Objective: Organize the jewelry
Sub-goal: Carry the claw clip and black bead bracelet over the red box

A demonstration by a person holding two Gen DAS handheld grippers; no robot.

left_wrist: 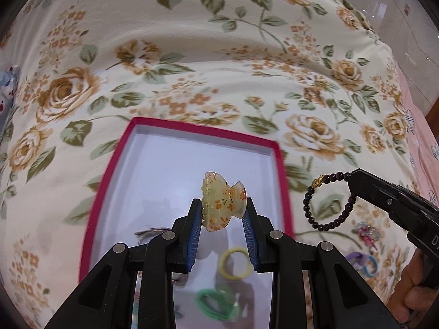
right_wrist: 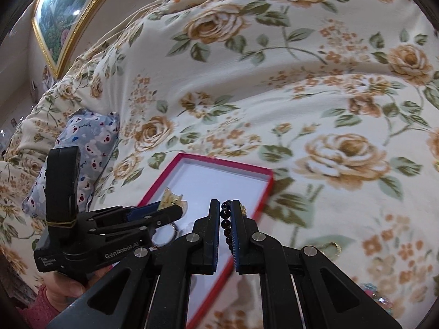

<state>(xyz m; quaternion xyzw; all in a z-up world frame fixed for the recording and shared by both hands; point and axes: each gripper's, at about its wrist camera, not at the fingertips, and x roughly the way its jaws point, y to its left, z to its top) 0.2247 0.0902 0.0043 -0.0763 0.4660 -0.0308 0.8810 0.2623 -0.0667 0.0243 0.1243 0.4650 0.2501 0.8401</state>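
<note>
Everything lies on a bed under a cream quilt [left_wrist: 192,63] printed with tan roses and green leaves. A small blue-grey patterned pillow [right_wrist: 82,148] sits at one side, a pink cloth [left_wrist: 422,148] shows past the quilt's other edge, and a gold-framed painting [right_wrist: 63,8] leans near the wall behind.

On the quilt rests a shallow red box [left_wrist: 93,200] with a white inside. A yellow hair tie [left_wrist: 236,263] and a green hair tie [left_wrist: 216,301] lie on its floor, along with a metal ring I can't identify. Outside the box, on the quilt, sit purple and blue hair ties [left_wrist: 365,263], a small colourful sparkly piece [left_wrist: 366,233] and a gold ring [right_wrist: 333,248].

The left tool's body reads "GenRobot.AI"; smaller print beside it is too fine to read.

The left gripper [left_wrist: 223,213] hangs over the box, its jaws partly spread and pinching a translucent yellow floral hair claw [left_wrist: 223,203]. The right gripper [right_wrist: 225,213], over the box's edge, has its jaws almost pressed together on a dark beaded bracelet [left_wrist: 326,200] with a gold charm; the loop dangles free.
</note>
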